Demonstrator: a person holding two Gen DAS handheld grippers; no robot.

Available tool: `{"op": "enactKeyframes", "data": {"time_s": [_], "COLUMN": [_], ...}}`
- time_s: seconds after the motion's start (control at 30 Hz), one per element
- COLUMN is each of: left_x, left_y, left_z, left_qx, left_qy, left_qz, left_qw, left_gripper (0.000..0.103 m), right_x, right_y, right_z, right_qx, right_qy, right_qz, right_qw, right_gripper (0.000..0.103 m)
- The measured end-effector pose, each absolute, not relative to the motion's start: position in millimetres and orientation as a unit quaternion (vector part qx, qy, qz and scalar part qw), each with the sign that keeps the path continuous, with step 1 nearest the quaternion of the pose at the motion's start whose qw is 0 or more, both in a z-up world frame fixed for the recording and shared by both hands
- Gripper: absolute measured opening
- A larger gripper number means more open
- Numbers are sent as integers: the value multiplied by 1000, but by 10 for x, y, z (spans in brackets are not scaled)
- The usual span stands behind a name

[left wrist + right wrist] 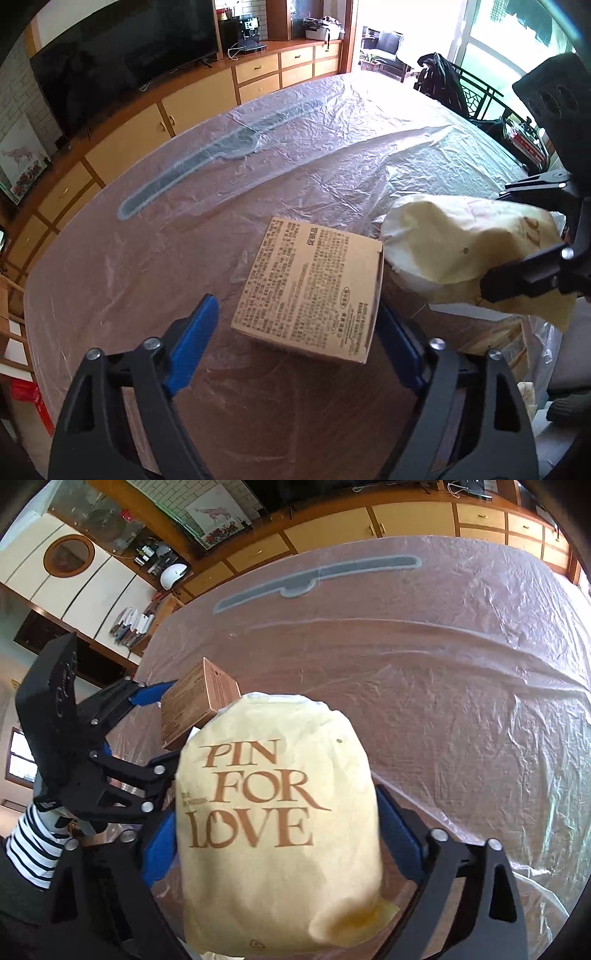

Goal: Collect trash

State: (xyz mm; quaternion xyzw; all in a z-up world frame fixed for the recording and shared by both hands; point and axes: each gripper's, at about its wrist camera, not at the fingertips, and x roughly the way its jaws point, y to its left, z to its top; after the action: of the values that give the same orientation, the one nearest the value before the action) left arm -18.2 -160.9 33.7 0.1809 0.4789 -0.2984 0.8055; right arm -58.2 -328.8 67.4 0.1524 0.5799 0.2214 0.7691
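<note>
A small brown cardboard box (310, 288) with printed text lies on the plastic-covered table (258, 155). My left gripper (295, 325) is open, its blue fingers on either side of the box with a gap on the left. The box also shows in the right wrist view (195, 705). My right gripper (273, 834) is shut on a yellow paper wrapper (277, 812) printed "PIN FOR LOVE", held just right of the box. The wrapper (469, 247) and the right gripper (524, 280) also show in the left wrist view.
Crinkled clear plastic sheet covers the round wooden table. A grey strip (192, 170) lies under the sheet at the far side. A cabinet with a TV (122, 62) stands beyond the table. Chairs (465, 96) stand at the far right edge.
</note>
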Motion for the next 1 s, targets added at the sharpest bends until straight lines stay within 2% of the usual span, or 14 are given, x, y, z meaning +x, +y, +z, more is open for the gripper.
{"op": "enactKeyframes", "data": {"time_s": [0.1,0.43,0.63,1.0], "left_x": [-168,-208,-263,-525], "left_y": [-1618,-1508,-1430,-1349], "left_z": [313,390,473,659], "left_qx": [175,145,120,89], "left_qy": [484,480,477,460], "left_qz": [-303,-290,-264,-217], "left_qw": [802,815,830,856], "left_gripper": [65,62,62,62], "right_x": [-574,-619,-699,-852], "right_y": [-3314,-3578,-3690,-3760], "right_z": [700,758,805,966], "right_qx": [162,249,274,244], "right_qy": [573,539,518,504], "right_qz": [225,247,248,239], "right_qw": [771,766,771,793], "right_gripper": [77,62,62,61]}}
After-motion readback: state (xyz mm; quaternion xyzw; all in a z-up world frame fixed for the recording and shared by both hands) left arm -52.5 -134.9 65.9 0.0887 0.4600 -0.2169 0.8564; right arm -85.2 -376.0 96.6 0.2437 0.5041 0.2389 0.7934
